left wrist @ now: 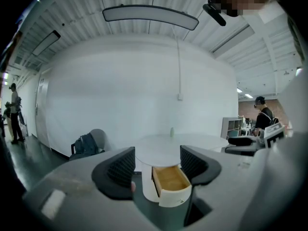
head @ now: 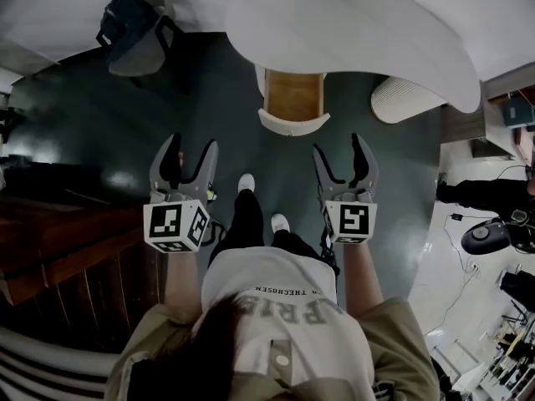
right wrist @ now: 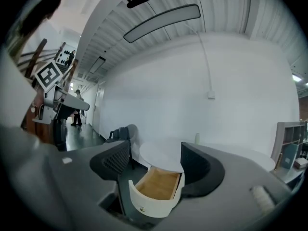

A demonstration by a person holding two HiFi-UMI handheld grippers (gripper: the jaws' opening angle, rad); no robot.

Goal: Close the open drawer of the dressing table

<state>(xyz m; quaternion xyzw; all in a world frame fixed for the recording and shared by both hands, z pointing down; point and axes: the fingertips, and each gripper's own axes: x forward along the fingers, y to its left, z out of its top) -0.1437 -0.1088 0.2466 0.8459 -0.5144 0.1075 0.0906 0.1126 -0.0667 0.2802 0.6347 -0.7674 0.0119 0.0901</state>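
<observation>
The white dressing table (head: 351,23) has a round top, and its drawer (head: 292,98) is pulled out toward me, showing a bare wooden inside and a curved white front (head: 293,125). My left gripper (head: 185,159) is open and empty, short of the drawer and to its left. My right gripper (head: 345,154) is open and empty too, just right of the drawer front and a little short of it. In the left gripper view the drawer (left wrist: 169,178) shows between the jaws at some distance. In the right gripper view the drawer (right wrist: 155,186) looms closer, with a small knob (right wrist: 141,208) on its front.
A chair with a dark bag (head: 134,27) stands at the far left by the wall. A white ribbed stool (head: 401,98) sits right of the drawer. A small bottle (left wrist: 172,132) stands on the tabletop. Dark wooden furniture (head: 58,241) runs along my left; a person (left wrist: 14,112) stands far off.
</observation>
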